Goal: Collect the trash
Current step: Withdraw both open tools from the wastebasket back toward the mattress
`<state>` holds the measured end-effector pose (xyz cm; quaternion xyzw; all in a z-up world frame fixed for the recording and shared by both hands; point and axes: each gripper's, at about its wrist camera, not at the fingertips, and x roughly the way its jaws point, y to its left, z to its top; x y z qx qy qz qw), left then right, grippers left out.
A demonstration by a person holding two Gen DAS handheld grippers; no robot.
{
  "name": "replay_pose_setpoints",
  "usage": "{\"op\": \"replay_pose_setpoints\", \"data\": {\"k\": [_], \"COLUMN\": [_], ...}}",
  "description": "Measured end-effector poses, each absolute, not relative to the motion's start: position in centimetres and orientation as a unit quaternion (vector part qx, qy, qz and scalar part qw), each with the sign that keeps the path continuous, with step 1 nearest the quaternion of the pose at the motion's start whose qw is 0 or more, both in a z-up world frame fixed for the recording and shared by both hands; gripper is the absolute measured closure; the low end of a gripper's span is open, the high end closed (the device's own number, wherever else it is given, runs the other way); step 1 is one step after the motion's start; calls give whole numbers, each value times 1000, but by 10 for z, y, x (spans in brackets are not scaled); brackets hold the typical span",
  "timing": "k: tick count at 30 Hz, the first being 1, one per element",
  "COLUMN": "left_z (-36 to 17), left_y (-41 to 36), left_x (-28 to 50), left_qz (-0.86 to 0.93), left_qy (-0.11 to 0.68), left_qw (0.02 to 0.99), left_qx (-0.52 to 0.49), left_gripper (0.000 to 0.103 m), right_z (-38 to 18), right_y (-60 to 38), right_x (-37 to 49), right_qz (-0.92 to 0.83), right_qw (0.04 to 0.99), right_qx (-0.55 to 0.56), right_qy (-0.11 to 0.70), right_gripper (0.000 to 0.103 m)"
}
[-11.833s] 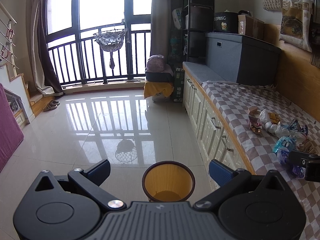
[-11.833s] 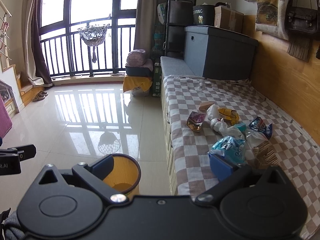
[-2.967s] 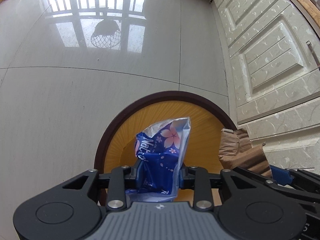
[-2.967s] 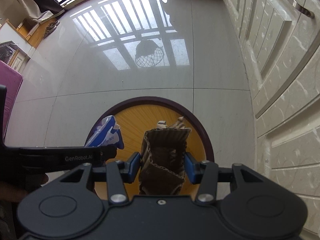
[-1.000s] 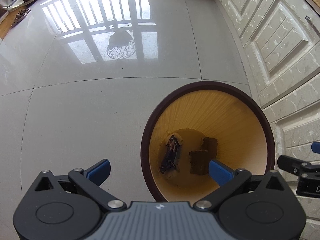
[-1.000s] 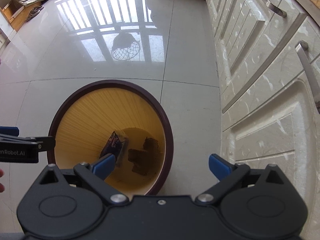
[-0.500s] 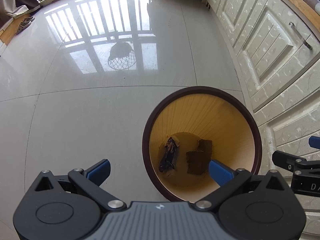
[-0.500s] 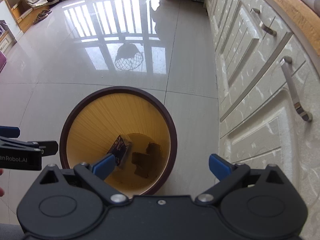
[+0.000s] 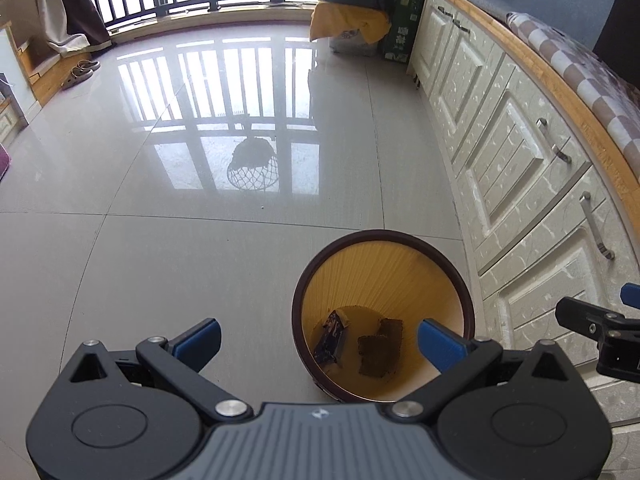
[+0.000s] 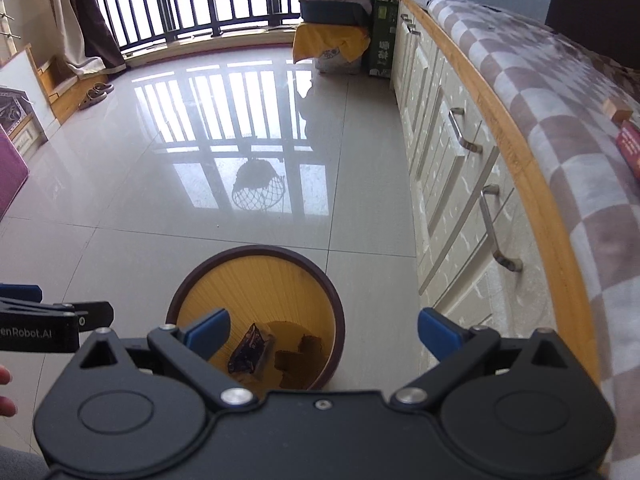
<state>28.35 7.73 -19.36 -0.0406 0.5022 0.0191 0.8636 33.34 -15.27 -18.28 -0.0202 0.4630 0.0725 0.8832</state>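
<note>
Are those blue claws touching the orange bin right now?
Apart. Both wrist views show the left gripper and right gripper open, empty, held above the bin, looking down into it.

Floor (image 9: 200,240): glossy pale tile, reflecting the window bars. A round bin (image 9: 460,280), dark rim, yellow inside, stands on it just ahead of the left claw's right finger, and ahead of the right claw's left finger (image 10: 206,330). Far ahead and left, a pair of shoes (image 9: 82,70) lies by a wooden step. Far ahead, slightly right, a yellow-draped stack (image 9: 348,20) and a green box (image 9: 402,34) sit on the tile beside the cabinets (image 9: 500,152).
</note>
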Motion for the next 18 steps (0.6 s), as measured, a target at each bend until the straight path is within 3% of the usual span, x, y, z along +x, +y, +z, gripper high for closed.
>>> {"op": "replay_pose_setpoints", "data": {"k": [18], "left_z": [-87], "left_y": [43], "left_x": [226], "left_qz": [-18], "left_qy": [383], "left_qw": [921], "left_qx": [-68], "left_gripper": [0], "right_z": [-58], "right_y": [-202], "right_x": [249], "right_qz": [52], "right_qw": [938], "right_qx": [-40], "right_qy": [341], "right_gripper": [1]}}
